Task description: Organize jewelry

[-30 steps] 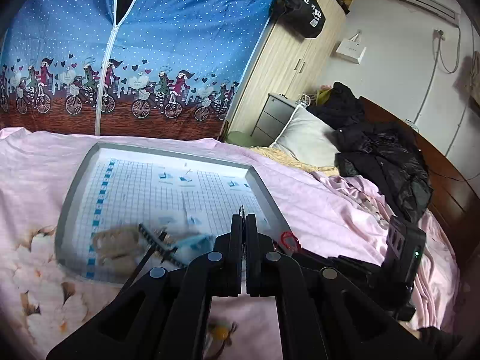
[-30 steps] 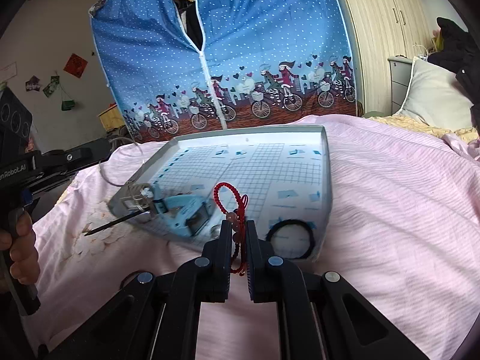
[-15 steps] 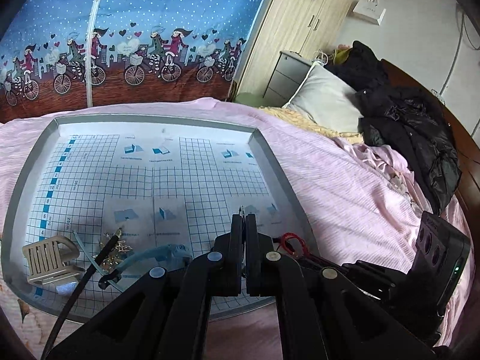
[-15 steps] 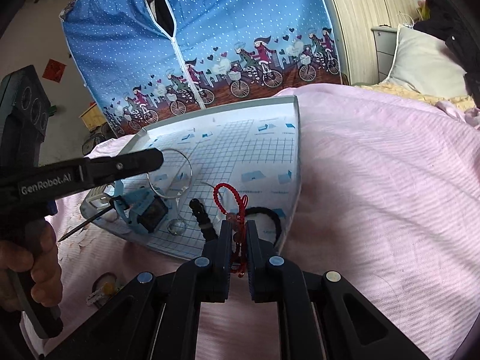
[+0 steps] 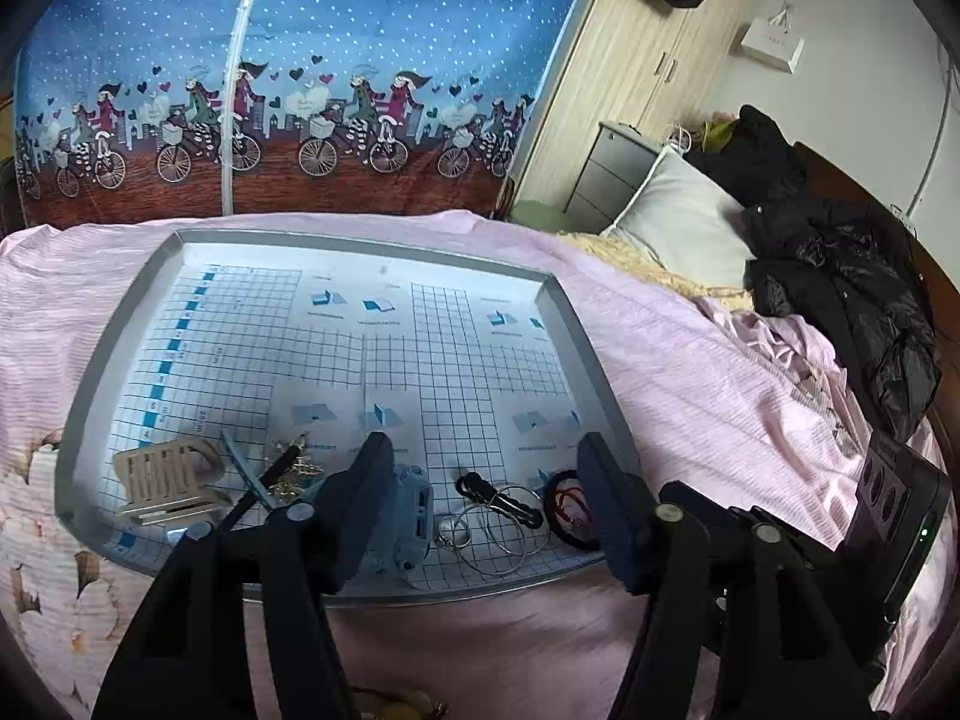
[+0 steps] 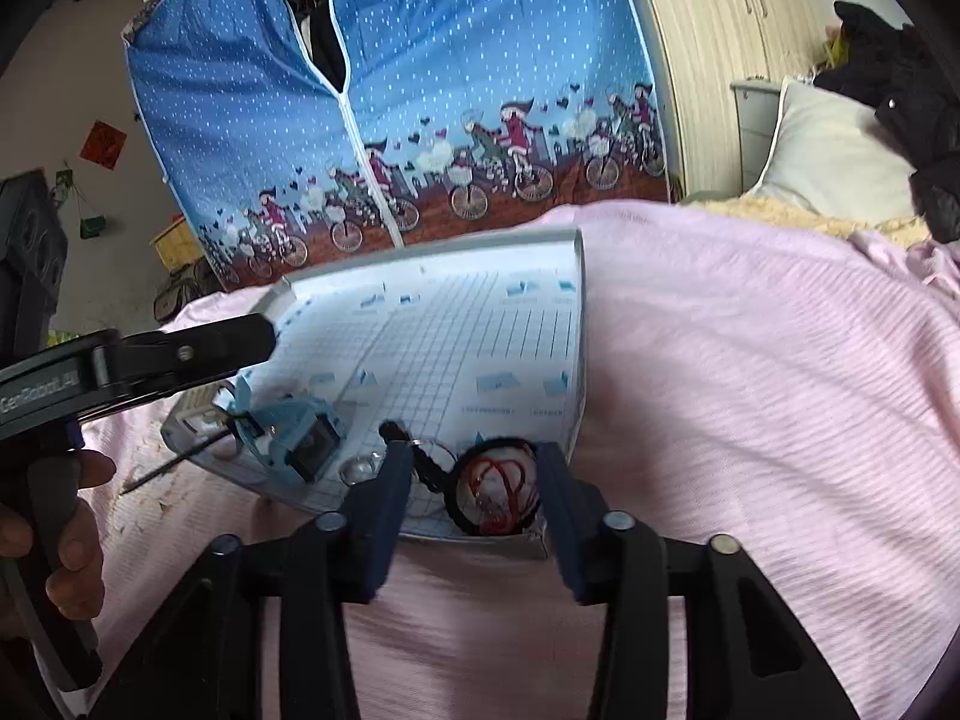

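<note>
Both grippers, shut a moment ago, now gape wide: the right gripper [image 6: 474, 471] has let go of the red cord bracelet [image 6: 501, 489], which lies inside a black ring in the tray [image 6: 573, 324] corner; the left gripper [image 5: 486, 480] hangs empty above the blue watch [image 5: 411, 516]

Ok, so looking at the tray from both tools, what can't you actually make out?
- Red cord bracelet, right wrist view: motion blur hides its beads and knots.
- Gold chain, left wrist view: too small, partly behind the left tool finger.
- Blue watch, left wrist view: that finger covers its face.
- Tray print: unreadable in both views.
</note>
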The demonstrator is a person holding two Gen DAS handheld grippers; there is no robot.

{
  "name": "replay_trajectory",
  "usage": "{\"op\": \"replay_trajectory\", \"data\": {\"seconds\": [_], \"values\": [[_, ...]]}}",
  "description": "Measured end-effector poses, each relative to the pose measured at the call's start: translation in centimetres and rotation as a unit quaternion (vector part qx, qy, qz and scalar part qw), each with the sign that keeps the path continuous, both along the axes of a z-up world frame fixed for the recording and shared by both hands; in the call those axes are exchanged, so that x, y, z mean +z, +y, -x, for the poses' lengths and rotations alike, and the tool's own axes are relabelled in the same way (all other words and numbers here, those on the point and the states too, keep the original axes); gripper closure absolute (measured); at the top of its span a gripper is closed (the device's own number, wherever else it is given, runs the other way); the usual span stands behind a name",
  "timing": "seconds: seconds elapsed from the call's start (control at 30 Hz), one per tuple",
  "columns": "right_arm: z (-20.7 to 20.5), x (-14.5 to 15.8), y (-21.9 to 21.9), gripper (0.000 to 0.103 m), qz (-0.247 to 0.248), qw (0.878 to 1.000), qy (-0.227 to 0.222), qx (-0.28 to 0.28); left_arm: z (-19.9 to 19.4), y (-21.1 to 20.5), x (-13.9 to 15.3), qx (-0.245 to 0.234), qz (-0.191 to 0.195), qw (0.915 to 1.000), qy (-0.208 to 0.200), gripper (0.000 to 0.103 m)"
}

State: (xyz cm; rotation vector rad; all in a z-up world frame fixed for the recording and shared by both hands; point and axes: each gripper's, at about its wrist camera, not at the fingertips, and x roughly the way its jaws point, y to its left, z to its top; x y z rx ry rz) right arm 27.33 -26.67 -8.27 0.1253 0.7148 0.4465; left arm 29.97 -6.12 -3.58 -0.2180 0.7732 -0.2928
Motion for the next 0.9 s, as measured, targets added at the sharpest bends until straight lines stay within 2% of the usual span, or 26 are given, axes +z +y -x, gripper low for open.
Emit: {"op": "replay_trajectory", "data": {"seconds": [0.07,0.13,0.17,0.2,0.23,0.27,0.37,0.53,0.73,0.9], "values": [[0.9,1.2,-0.1,0.042,-0.004,1.0,-0.02,-0.007,1.4,0.8,1.5,0.013,0.001,0.9996,-0.024,0.026],[2.2,2.7,-0.1,0.024,-0.01,0.999,-0.045,-0.009,2.8,1.6,2.9,0.025,0.0,0.9986,-0.047,0.005],[2.9,3.4,0.0,0.022,-0.013,0.998,-0.056,-0.008,3.9,2.1,3.7,0.035,-0.004,0.9973,-0.064,0.001],[3.8,4.2,0.0,0.017,-0.016,0.997,-0.069,-0.009,5.0,2.5,4.5,0.045,-0.007,0.9956,-0.082,0.002],[4.5,4.8,0.0,0.007,-0.019,0.997,-0.078,-0.01,5.7,2.7,5.1,0.049,-0.01,0.9943,-0.094,0.002],[5.2,5.4,0.1,0.002,-0.025,0.996,-0.087,-0.011,6.8,3.1,5.7,0.055,-0.016,0.9926,-0.107,0.001],[7.4,7.3,0.2,0.0,-0.038,0.993,-0.115,-0.005,9.9,3.9,7.1,0.071,-0.035,0.988,-0.133,0.001],[11.0,9.4,1.5,0.0,-0.024,0.988,-0.151,0.002,14.7,5.2,8.1,0.087,-0.049,0.9832,-0.153,0.001],[15.5,9.9,2.9,0.0,-0.009,0.984,-0.18,0.012,19.4,6.8,8.2,0.093,-0.063,0.9792,-0.169,0.001],[18.4,9.2,3.5,0.0,-0.004,0.984,-0.179,0.019,23.1,7.2,7.6,0.09,-0.084,0.977,-0.175,0.001]]}}
